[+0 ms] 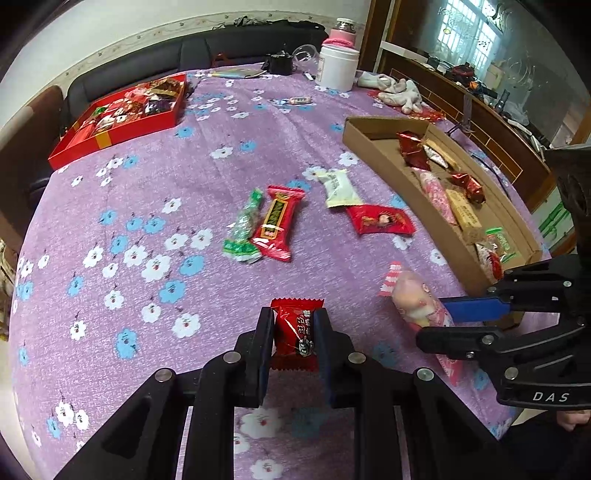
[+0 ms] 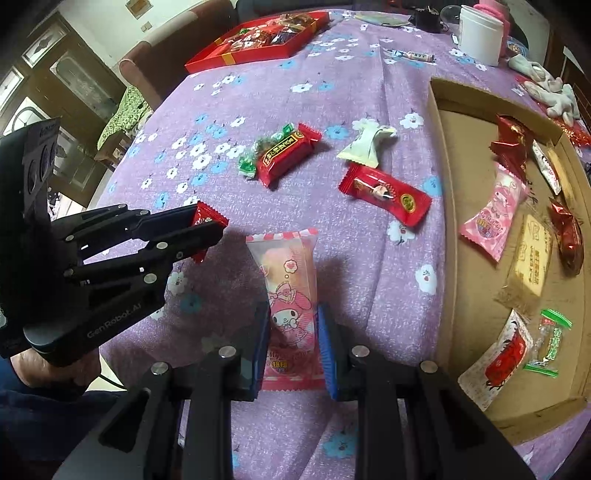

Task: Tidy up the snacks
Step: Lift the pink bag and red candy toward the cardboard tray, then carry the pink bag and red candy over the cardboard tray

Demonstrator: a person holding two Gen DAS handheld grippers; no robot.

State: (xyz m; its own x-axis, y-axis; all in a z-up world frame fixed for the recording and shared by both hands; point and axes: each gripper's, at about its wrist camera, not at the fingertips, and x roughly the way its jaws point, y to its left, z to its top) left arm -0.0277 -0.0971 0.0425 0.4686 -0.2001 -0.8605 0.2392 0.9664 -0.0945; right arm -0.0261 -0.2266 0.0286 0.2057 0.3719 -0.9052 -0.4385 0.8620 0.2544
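Note:
My left gripper is shut on a small red candy packet and holds it above the purple cloth; it shows at the left in the right wrist view. My right gripper is shut on a pink cartoon snack packet, also visible in the left wrist view. Loose on the cloth lie a green candy, a red bar, a white packet and a red packet. A brown cardboard tray at the right holds several snacks.
A red gift box full of snacks stands at the far left of the table. A white jar, a pink lidded jar, white gloves and a small wrapped candy sit at the back.

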